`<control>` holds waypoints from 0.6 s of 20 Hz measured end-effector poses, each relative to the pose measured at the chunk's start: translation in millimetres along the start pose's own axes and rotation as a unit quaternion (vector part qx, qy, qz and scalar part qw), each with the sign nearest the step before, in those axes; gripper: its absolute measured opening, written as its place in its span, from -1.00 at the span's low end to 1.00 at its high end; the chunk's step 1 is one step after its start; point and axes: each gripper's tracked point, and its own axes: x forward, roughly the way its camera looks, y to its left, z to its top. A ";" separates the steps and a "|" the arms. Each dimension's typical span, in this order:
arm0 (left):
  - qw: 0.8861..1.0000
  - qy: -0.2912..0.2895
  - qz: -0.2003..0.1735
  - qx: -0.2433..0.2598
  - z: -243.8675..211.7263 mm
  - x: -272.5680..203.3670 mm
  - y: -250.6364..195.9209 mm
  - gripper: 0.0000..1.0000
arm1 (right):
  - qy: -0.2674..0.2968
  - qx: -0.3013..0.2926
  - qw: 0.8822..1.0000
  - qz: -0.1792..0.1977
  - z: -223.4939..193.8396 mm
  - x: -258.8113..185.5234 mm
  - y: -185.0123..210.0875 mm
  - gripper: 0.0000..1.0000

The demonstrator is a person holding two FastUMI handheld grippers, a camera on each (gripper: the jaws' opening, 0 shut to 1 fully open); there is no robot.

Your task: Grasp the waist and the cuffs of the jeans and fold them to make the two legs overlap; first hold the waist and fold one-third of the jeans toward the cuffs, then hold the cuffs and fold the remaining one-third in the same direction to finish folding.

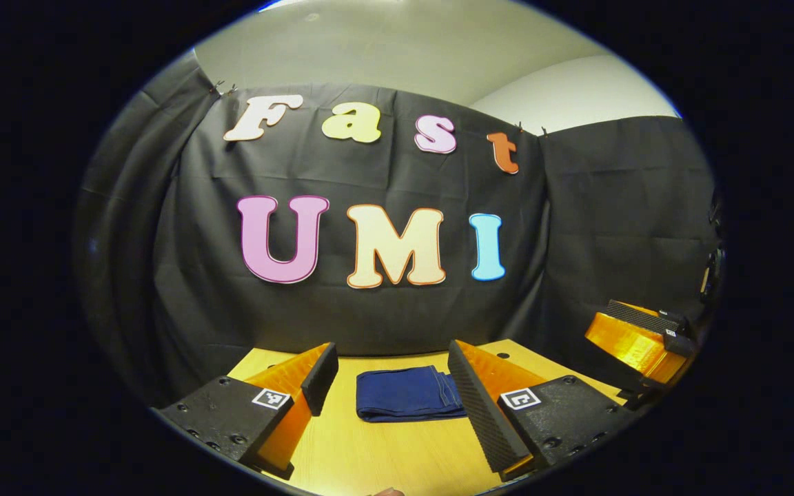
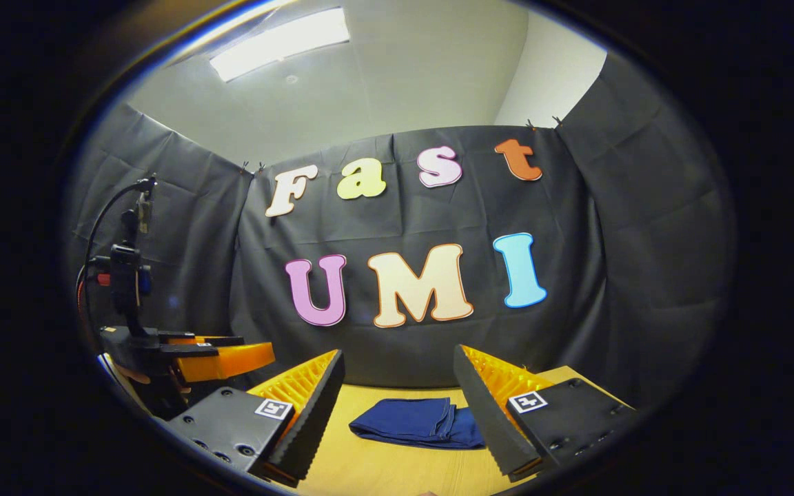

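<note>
The dark blue jeans (image 1: 407, 393) lie folded into a compact flat bundle on the wooden table (image 1: 383, 455). In the left gripper view my left gripper (image 1: 391, 375) hangs above the table, open, with the bundle showing between its fingers and nothing held. At the right edge of that view the other gripper (image 1: 638, 337) hovers off the table. In the right gripper view my right gripper (image 2: 398, 382) is open too, raised over the near side of the table, and the folded jeans (image 2: 418, 421) lie beyond its fingertips, untouched. The left gripper (image 2: 197, 358) appears at the left there.
Black cloth walls close the booth behind and on both sides of the table (image 2: 383, 468). A black stand with cables (image 2: 125, 275) rises at the left in the right gripper view. A ceiling light (image 2: 280, 41) glows overhead.
</note>
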 end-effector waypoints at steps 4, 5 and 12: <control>1.000 -0.007 -0.008 0.013 6.5 -11.2 -5.6 0.89 | -0.002 0.003 1.000 -0.007 9.6 -6.0 4.7 0.94; 1.000 -0.007 -0.014 0.011 7.0 -11.2 -9.5 0.86 | -0.004 0.006 1.000 -0.010 12.5 -7.5 4.0 0.94; 1.000 -0.006 -0.023 0.002 9.7 -12.5 -21.8 0.89 | -0.007 0.003 1.000 -0.017 20.1 -13.9 -0.2 0.94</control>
